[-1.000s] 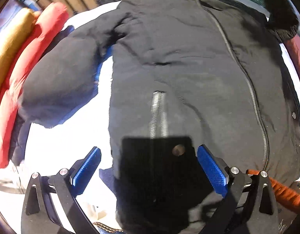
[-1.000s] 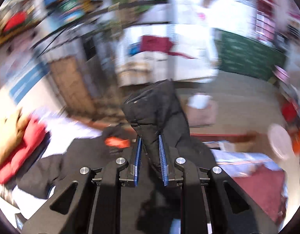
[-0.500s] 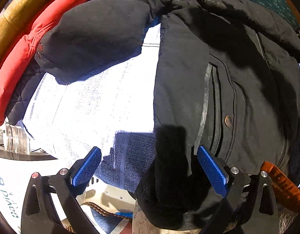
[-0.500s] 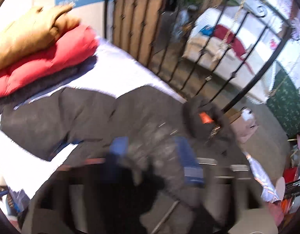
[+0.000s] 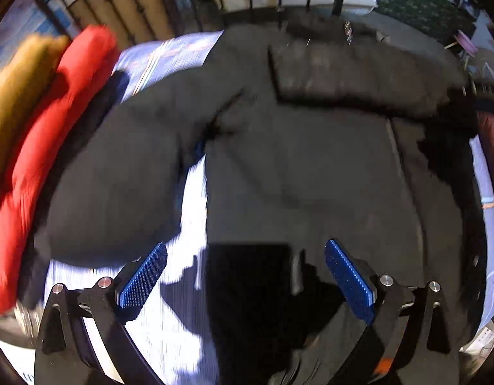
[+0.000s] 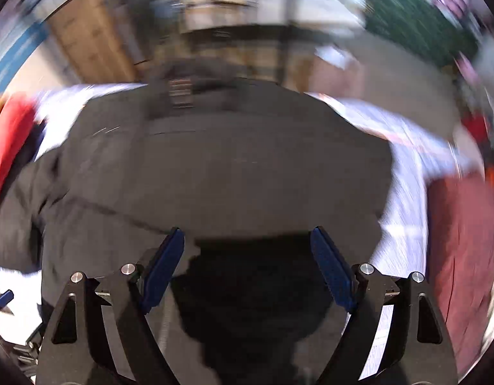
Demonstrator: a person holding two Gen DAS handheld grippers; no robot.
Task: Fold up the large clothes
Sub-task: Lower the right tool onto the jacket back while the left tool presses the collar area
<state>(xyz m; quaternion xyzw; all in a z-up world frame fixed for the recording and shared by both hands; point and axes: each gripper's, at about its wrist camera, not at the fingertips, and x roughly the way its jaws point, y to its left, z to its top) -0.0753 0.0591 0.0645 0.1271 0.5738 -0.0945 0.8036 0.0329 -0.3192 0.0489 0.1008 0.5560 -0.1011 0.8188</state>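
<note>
The black jacket (image 5: 311, 173) lies spread front-up on the white-covered bench (image 5: 189, 211), its long axis running from hem near the tongs to collar by the railing. One sleeve (image 5: 118, 192) sprawls leftward, nearest the left tongs (image 5: 245, 276), spread and empty. The right tongs (image 6: 247, 263), just opened, hover empty over the body.

Motion blur smears both wrist views. The black jacket (image 5: 311, 166) runs past the near edge, its hem lost in a dark shadow between the fingers. At far left, red (image 5: 54, 147) and mustard (image 5: 12, 96) folded garments are cropped and soft.
</note>
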